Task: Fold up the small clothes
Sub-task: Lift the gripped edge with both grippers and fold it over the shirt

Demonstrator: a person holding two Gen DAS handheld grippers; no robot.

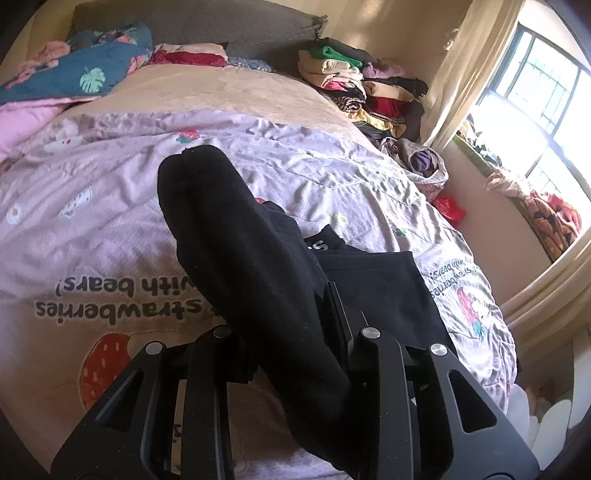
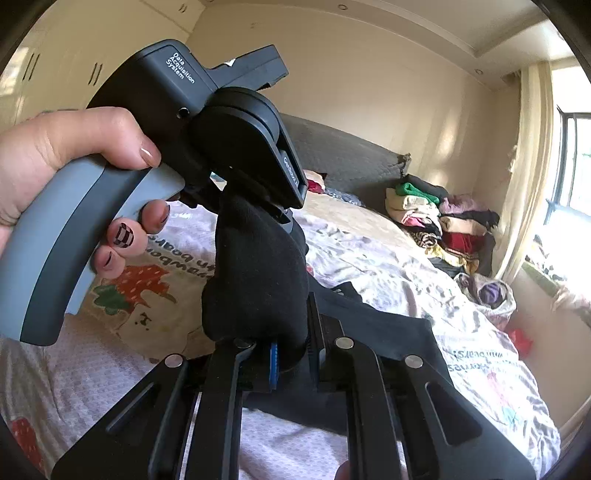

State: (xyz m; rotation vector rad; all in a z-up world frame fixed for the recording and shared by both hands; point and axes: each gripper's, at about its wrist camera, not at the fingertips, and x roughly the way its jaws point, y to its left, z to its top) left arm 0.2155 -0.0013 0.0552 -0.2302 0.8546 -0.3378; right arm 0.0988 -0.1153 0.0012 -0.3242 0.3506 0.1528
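Observation:
A black sock [image 1: 229,236] hangs between the two grippers above the bed. My left gripper [image 1: 284,332] is shut on one end of it; the sock drapes over its fingers. In the right wrist view my right gripper [image 2: 291,347] is shut on the other end of the sock [image 2: 258,280], and the left gripper [image 2: 258,206] pinches it from above, held by a hand. A folded black garment [image 1: 384,288] lies on the pink strawberry quilt [image 1: 110,229] below; it also shows in the right wrist view [image 2: 388,332].
A stack of folded clothes [image 1: 354,85] sits at the bed's far right corner. A blue floral blanket [image 1: 74,70] and grey headboard [image 1: 207,22] are at the far end. Loose clothes [image 1: 421,162] lie by the curtain and window [image 1: 535,96].

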